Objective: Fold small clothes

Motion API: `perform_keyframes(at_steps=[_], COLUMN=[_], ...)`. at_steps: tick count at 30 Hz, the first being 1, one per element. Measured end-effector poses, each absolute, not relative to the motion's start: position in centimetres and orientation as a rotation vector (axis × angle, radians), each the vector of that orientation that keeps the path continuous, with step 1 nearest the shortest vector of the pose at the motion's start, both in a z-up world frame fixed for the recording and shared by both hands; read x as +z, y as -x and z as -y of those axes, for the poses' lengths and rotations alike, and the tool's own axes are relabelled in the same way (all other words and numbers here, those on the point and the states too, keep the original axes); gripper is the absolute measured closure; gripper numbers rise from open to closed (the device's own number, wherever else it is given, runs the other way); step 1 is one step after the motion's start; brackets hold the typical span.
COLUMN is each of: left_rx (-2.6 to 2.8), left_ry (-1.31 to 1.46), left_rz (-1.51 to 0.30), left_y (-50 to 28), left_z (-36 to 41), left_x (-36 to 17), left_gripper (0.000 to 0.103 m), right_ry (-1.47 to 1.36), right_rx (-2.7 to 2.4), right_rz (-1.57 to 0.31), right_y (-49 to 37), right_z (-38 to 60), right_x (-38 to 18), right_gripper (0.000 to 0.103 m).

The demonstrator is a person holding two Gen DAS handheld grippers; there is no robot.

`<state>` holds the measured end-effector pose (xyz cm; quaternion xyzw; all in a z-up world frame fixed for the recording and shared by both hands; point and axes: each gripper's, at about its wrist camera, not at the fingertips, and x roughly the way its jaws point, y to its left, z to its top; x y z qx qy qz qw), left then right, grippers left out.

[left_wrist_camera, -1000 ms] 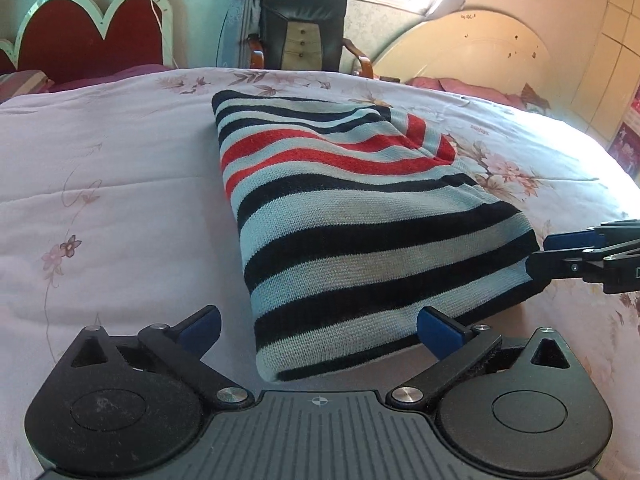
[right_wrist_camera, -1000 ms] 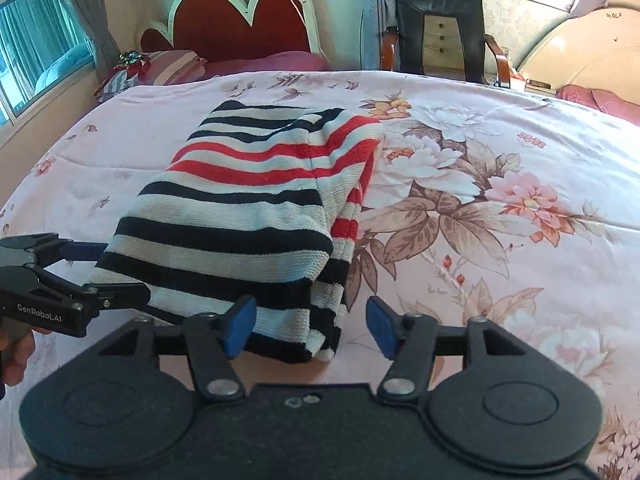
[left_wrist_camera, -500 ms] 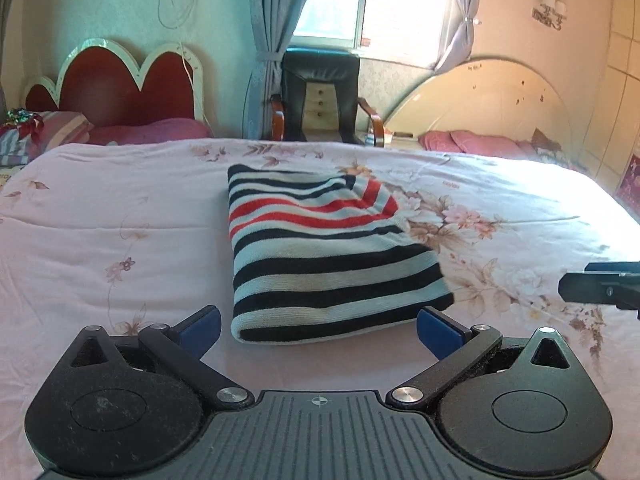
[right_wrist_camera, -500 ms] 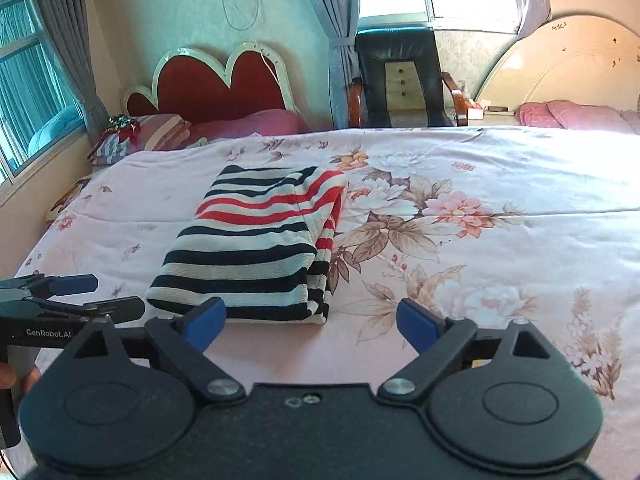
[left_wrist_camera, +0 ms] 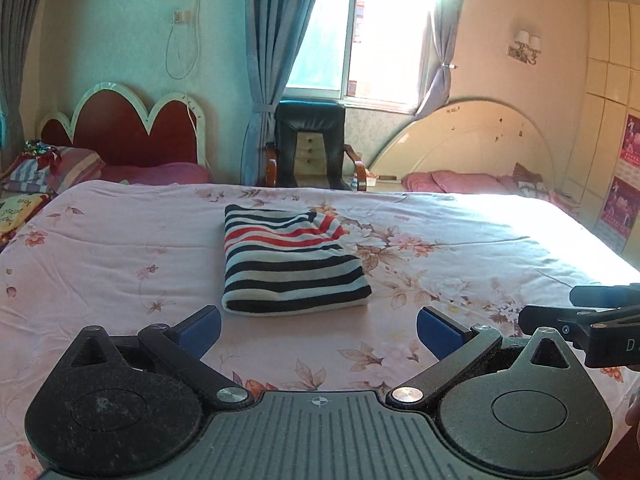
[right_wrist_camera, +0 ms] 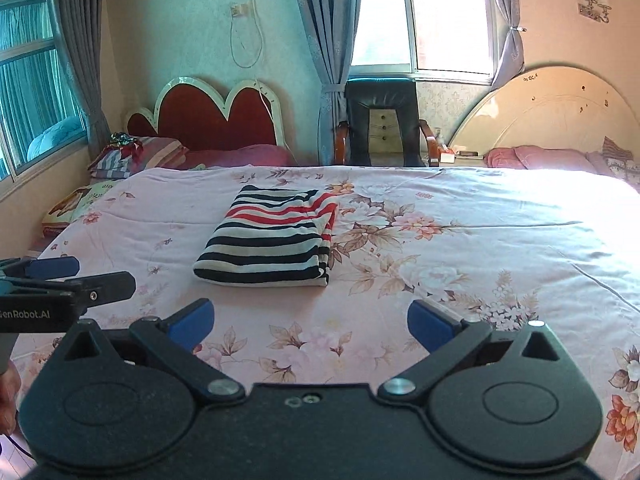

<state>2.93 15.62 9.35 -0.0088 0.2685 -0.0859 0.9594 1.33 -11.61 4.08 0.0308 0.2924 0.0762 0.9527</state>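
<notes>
Lying folded into a neat rectangle on the bed, the striped sweater sits ahead of both my tongs, well apart from them, its black, pale and red bands running across. My left tongs hang above the near part of the flowered bedspread with their blue pads spread wide and nothing between them. My right tongs are spread just as wide, also holding nothing; in their view the sweater lies a little to the left of centre, its open layered edge facing right. Each pair shows at the edge of the other's view: the right tongs poke in from the right side of the left camera, the left tongs from the left side of the right camera. Beyond the far edge of the bed stand a red scalloped headboard on the left, a black armchair under the window in the middle, and a cream arched headboard on the right.
</notes>
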Motion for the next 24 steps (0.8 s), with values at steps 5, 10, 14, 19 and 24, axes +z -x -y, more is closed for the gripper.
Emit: perform_keyframes(at_steps=[5, 10, 14, 19, 24], left_rx=[-0.169, -0.162, -0.161, -0.157, -0.157], left_ry=[0.029, 0.033, 0.031, 0.033, 0.027], left_rz=[-0.526, -0.505, -0.495, -0.493, -0.486], left_y=[-1.1, -0.1, 0.2, 0.4, 0.3], left_z=[-15.6, -15.5, -15.3, -15.2, -15.1], left_x=[10.2, 10.7, 10.9, 10.9, 11.1], left_gripper=[0.000, 0.000, 0.000, 0.000, 0.000], right_ry=[-0.071, -0.064, -0.067, -0.065, -0.067], right_rx=[0.146, 0.141, 0.143, 0.147, 0.142], right_rz=[-0.572, -0.550, -0.545, -0.540, -0.536], right_y=[-0.1, 0.7, 0.6, 0.7, 0.7], right_z=[11.8, 11.9, 12.1, 12.0, 12.2], right_x=[4.8, 5.5, 5.6, 5.7, 5.9], right_gripper=[0.001, 0.001, 0.001, 0.001, 0.001])
